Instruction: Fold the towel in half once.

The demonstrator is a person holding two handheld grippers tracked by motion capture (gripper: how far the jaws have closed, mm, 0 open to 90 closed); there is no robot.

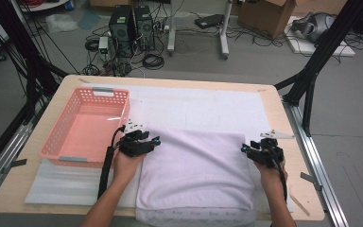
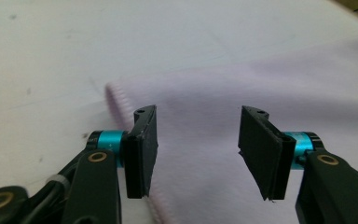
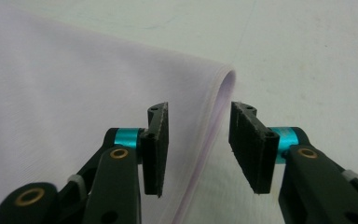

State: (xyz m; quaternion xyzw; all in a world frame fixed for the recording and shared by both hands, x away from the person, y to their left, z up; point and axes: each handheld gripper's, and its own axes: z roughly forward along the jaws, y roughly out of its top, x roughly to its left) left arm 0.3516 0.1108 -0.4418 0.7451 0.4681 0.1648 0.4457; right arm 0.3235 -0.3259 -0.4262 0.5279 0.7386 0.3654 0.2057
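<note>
The person's left hand-held black gripper [image 1: 157,140] stands over the far-left corner of the folded pale lilac terry towel [image 1: 196,168]. In the left gripper view its jaws are parted with a wide gap, the towel's stitched corner [image 2: 116,91] lying below and between them, and neither pad presses on the cloth: released, holding nothing. The person's right hand-held black gripper [image 1: 243,148] sits at the towel's far-right corner. In the right gripper view its jaws are moderately apart and straddle the rounded folded edge [image 3: 223,84]; the pads [image 3: 158,144] stand clear of the fabric on both sides, so it too is released.

The towel lies flat and folded on the white foam mat [image 1: 208,106] that covers the light wooden table [image 1: 290,142], its near edge close to the table's front, both far corners under the grippers.

Farther left, just beside the left gripper, a salmon-pink plastic lattice basket [image 1: 56,137] rests on the table.
</note>
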